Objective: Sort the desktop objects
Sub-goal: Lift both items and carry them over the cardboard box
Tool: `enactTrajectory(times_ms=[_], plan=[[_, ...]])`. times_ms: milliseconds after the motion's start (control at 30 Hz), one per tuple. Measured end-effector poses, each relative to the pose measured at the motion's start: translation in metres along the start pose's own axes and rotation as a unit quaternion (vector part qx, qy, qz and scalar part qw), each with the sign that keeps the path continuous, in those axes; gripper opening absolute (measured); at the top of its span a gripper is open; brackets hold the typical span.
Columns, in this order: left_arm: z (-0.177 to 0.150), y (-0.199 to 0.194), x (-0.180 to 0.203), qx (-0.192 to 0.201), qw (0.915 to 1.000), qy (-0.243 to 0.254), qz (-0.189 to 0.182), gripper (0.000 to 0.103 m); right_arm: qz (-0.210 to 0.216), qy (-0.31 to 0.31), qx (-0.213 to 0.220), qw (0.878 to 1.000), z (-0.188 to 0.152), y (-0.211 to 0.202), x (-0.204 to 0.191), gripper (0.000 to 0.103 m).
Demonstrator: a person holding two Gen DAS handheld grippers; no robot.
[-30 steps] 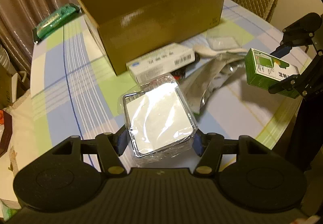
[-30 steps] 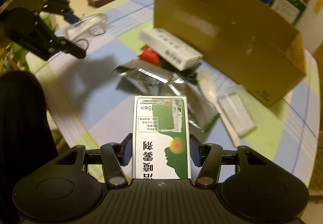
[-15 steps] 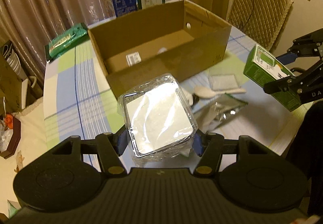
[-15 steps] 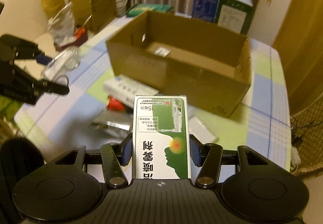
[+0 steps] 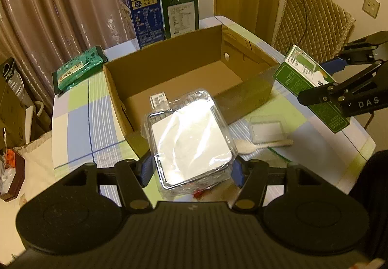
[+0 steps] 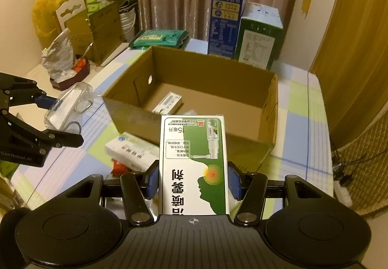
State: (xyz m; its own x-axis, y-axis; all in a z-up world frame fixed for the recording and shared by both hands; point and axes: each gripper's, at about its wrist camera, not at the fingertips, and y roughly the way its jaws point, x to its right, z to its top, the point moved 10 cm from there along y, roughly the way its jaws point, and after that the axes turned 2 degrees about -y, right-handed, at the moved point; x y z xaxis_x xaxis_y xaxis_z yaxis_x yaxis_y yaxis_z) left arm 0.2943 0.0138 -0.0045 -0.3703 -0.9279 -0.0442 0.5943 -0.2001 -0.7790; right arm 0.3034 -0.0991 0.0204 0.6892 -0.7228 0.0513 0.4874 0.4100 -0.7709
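- Clear plastic case [image 5: 191, 140]: pinched in my left claw [image 5: 191, 172], held above the near wall of the cardboard box [image 5: 245, 96].
- Green carton [image 6: 194, 164]: pinched in my right claw [image 6: 194, 186], facing the same box.
- Done: one small packet [image 6: 168, 102] lies inside.
- Left, I judge: white packet [image 6: 132, 151], spoon [image 5: 252, 146], flat lid [image 5: 266, 129] on the bench [image 5: 80, 123].

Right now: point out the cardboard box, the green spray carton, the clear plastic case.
cardboard box [image 5: 242, 96], left wrist view, near wall.
green spray carton [image 6: 194, 167], right wrist view, printed face.
clear plastic case [image 5: 191, 142], left wrist view, top face.
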Motion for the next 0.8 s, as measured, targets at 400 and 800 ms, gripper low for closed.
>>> enactTrajectory(times_ms=[400,800], plan=[[0.041,0.026,-0.023,0.004,0.9999,-0.010,0.007,0.057,-0.002,0.009,0.011,1.000,0.048,0.029,0.022,0.053],[0.079,0.088,-0.053,0.001,0.9995,-0.029,0.014,0.057,0.005,0.035,0.007,0.999,0.089,0.092,0.057,0.053]])
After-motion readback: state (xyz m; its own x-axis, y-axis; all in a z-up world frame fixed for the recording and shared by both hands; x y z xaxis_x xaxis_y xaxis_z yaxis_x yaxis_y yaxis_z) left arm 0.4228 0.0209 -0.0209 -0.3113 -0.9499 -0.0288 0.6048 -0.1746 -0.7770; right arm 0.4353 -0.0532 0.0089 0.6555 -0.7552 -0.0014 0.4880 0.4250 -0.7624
